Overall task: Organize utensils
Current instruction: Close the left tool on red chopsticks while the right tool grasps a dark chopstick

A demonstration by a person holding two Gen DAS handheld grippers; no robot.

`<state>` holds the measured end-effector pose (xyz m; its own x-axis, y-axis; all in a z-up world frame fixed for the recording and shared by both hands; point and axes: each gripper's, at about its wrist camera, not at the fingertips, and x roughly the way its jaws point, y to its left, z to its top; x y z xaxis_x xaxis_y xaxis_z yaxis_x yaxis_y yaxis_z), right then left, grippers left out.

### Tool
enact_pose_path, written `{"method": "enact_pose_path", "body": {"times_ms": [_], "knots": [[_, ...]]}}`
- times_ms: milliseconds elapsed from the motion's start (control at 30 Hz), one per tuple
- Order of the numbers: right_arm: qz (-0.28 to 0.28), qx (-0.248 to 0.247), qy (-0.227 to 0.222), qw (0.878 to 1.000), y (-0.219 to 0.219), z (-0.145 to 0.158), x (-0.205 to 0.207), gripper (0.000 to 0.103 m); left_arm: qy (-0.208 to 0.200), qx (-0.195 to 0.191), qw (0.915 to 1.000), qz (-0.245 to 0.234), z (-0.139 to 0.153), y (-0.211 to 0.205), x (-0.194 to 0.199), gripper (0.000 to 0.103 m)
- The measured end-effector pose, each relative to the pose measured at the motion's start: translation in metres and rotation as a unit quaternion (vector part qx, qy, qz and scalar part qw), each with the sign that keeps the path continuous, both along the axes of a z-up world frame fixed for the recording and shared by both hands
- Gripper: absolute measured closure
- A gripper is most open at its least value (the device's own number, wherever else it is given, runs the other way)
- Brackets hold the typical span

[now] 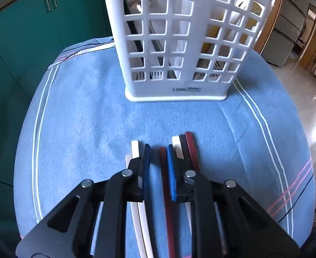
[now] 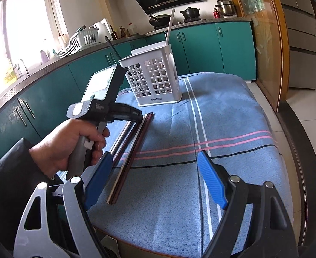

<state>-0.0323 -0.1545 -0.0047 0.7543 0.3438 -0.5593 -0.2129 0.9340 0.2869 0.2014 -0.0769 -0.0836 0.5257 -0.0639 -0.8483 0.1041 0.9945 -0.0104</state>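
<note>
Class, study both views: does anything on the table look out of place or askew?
Yes. Several chopsticks lie loose on the blue cloth instead of standing in the white holder. Inside it, a white stick and a black stick lean in opposite directions.

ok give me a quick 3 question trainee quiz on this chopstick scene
1. True or false: the white holder lies tipped over on the blue cloth.
2. Which gripper has its jaws set wide with nothing between them: A left, B right?
3. Fill in: between the left gripper jaws lies a dark ___ chopstick.

Key
1. False; it stands upright.
2. B, the right gripper.
3. Red.
</note>
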Motion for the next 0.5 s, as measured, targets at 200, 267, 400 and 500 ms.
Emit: {"method": "enact_pose_path", "body": {"times_ms": [200,267,400,500], "knots": [[-0.009,-0.013,0.009,1.0,0.003,-0.006,0.005,0.024,0.005,-0.01,0.9999,-0.01,0.003,-0.003,-0.002,0.097],[-0.016,-0.021,0.013,1.0,0.004,-0.005,0.011,0.024,0.006,-0.038,0.9992,-0.007,0.003,0.007,-0.002,0.097],[-0.02,-0.023,0.037,0.999,0.01,0.003,0.035,0.024,-0.043,-0.107,0.9932,-0.016,0.042,0.028,-0.027,0.097],[-0.014,-0.027,0.062,0.998,0.023,0.007,0.069,0.024,-0.08,-0.15,0.9853,-0.018,0.081,0.048,-0.048,0.097]]}}
